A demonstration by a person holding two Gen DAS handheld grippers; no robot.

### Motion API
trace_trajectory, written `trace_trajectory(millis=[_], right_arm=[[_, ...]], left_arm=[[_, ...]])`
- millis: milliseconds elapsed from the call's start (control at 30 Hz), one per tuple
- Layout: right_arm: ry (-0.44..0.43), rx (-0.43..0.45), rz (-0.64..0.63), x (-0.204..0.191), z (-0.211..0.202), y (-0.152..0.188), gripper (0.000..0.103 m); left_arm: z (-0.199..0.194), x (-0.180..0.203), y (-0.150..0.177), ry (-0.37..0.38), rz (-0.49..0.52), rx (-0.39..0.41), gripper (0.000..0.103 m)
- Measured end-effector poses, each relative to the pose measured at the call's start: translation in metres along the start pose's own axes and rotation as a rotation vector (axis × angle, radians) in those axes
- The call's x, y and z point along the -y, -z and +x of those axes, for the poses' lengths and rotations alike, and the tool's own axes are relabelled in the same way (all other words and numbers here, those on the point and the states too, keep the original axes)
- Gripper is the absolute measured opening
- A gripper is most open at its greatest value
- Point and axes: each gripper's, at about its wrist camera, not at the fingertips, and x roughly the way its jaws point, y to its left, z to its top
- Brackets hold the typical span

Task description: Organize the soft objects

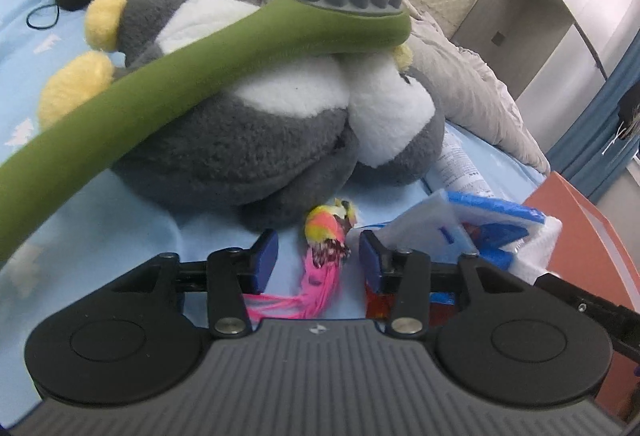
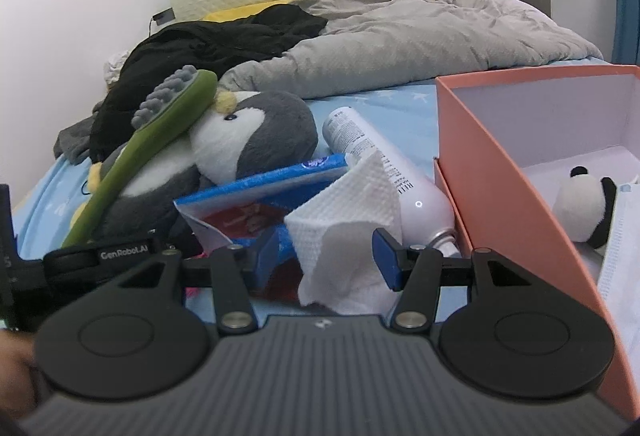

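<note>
Because soft items are evidently being gathered in the orange box (image 2: 500, 171), which already holds a panda toy (image 2: 584, 203), the penguin plush (image 1: 248, 131) waits on the bed; the right gripper (image 2: 326, 256) straddles a white cloth (image 2: 344, 220) unclenched, the left gripper (image 1: 318, 256) brackets a pink feather toy (image 1: 326, 236), apparently ungripped.

We see a fleecy, matt cloth penguin (image 1: 248, 139) under a green wand (image 1: 160, 83) of smooth matt fabric with rubbery grey nubs. The tissue (image 2: 344, 220) is embossed, rough paper. The bottle (image 2: 384, 171) looks glossy, the orange box (image 2: 492, 171) matt card, the sheet (image 1: 132, 220) smooth cloth.
</note>
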Motion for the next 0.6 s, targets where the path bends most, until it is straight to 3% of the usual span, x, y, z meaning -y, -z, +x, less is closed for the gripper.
trace_trajectory(millis=[167, 233, 267, 333, 433, 600], right_arm=[[0.018, -0.023, 0.001, 0.0, 0.021, 0.002, 0.053], [0.028, -0.041, 0.007, 0.001, 0.027, 0.003, 0.041], [0.026, -0.05, 0.012, 0.002, 0.029, 0.004, 0.036], [0.028, -0.063, 0.015, 0.002, 0.031, 0.005, 0.016], [0.031, -0.058, 0.006, 0.001, 0.025, 0.005, 0.006], [0.02, -0.037, -0.013, -0.003, 0.001, 0.004, 0.004]], left_arm=[[0.016, -0.001, 0.002, 0.014, -0.01, -0.024, 0.036], [0.018, 0.0, 0.002, 0.014, -0.005, -0.028, 0.025], [0.019, 0.0, 0.001, 0.02, -0.006, -0.033, 0.024], [0.017, 0.002, 0.001, 0.019, -0.005, -0.029, 0.024], [0.01, 0.003, 0.001, 0.019, 0.003, -0.02, 0.023], [-0.015, 0.002, 0.004, 0.006, -0.002, -0.008, 0.023]])
